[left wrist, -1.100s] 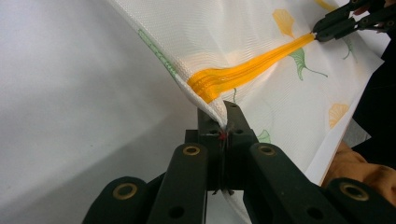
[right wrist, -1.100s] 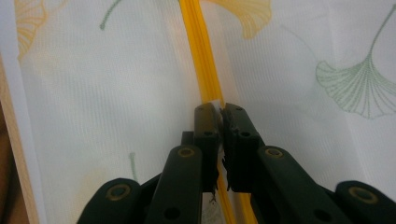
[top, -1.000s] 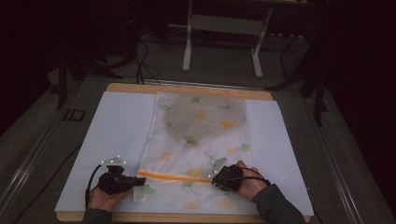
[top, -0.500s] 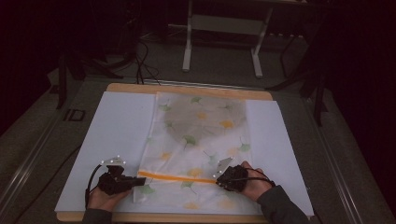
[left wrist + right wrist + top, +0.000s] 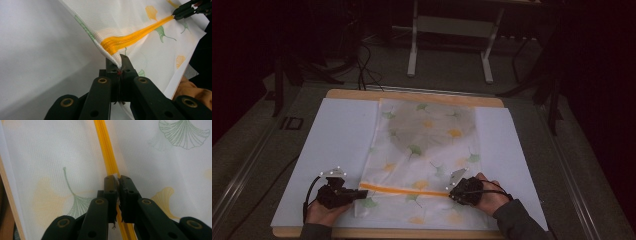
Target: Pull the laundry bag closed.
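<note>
Two tools, left and right, clamp the orange zipper, lying left-to-right across the bag.

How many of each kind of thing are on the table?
Mesh bag with leaf print and orange zipper: 1
White sheet under the bag: 1
Hand-held gripper: 2, left and right
Total: 4

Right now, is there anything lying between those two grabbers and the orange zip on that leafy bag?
Nothing visible. The left hand-held gripper is shut on the bag at the zip's left end, and the right hand-held gripper is shut on the zip itself near its right end.
</note>
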Demonstrator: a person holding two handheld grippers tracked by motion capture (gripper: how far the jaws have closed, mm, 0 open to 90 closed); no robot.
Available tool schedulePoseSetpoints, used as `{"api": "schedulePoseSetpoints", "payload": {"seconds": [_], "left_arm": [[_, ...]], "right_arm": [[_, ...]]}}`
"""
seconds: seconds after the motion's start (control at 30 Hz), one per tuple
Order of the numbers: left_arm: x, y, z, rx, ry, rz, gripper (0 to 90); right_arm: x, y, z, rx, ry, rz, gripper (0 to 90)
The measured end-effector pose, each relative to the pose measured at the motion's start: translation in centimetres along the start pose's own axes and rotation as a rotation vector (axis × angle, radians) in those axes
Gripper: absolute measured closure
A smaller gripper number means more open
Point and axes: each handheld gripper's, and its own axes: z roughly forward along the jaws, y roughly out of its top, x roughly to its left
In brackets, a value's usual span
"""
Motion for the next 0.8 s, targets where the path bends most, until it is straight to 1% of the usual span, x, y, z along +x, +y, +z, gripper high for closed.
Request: {"api": "schedulePoseSetpoints", "payload": {"seconds": [0.27,0.3,0.4,0.63,0.7,0.8], "left_arm": [[0.0,0.0,0.0,0.0,0.003,-0.001,88.6],[0.0,0.0,0.0,-0.002,-0.003,-0.002,88.6],[0.0,0.0,0.0,-0.002,-0.001,-0.002,88.6],[0.1,0.0,0.0,-0.001,-0.001,-0.002,88.6],[0.0,0.0,0.0,-0.001,-0.001,-0.003,88.6],[0.1,0.0,0.0,-0.001,0.0,-0.001,88.6]], "right_arm": [[0.0,-0.3,-0.2,-0.001,0.006,0.002,84.8],[0.0,-0.3,-0.2,0.004,0.004,0.0,84.7],[-0.1,-0.4,-0.2,0.012,0.003,-0.006,84.7],[-0.2,-0.9,-0.4,0.003,0.011,0.009,84.8],[-0.4,-1.1,-0.5,0.019,0.008,0.006,84.7],[-0.5,-1.4,-0.8,0.025,0.006,0.011,84.8]]}}
